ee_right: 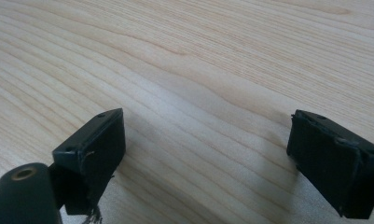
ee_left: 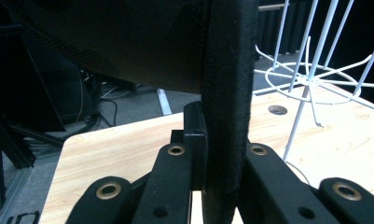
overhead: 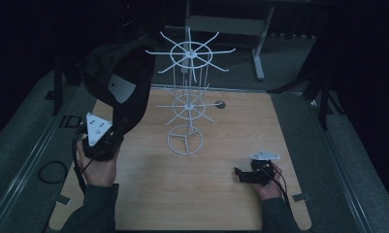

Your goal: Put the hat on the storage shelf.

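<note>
A black cap hangs in the air over the table's left side, its inside with a pale label turned toward the camera. My left gripper is shut on the cap's brim. In the left gripper view that brim runs upright between the jaws of my left gripper, which press on it from both sides. A white wire rack with two rings of hooks stands at mid table, to the right of the cap. My right gripper rests low at the front right and points left. Its jaws stand wide apart over bare wood, so the right gripper is open.
The light wooden table has a round cable hole behind the rack. A loose cable loop lies on the grey floor at the left. A desk frame with white legs stands beyond the table's far edge.
</note>
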`<state>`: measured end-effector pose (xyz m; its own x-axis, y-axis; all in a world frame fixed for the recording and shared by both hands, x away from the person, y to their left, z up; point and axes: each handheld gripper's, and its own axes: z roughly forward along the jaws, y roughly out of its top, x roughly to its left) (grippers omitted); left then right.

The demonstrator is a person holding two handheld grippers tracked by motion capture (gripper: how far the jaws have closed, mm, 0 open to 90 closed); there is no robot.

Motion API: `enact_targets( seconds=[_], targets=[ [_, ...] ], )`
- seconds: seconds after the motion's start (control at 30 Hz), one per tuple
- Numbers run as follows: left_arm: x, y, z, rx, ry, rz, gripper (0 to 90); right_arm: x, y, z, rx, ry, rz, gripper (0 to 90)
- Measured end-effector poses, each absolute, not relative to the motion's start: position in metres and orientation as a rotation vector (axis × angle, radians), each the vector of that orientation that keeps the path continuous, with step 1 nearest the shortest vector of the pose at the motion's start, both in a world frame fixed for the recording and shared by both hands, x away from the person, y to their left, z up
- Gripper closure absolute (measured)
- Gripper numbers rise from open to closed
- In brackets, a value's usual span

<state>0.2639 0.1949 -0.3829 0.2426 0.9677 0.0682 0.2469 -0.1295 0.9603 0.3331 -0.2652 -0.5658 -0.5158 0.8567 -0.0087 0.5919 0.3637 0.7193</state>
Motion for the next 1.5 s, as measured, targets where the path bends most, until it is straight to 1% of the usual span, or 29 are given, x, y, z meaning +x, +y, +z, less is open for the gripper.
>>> enact_targets(
  seconds=[1.5],
  targets=[
    [0.264, 0.177, -0.393, 1.607, 1.125, 0.980, 86.7, 0.333, -0.265, -0.566, 1.265, 2.247, 0.947, 11.3]
  ],
)
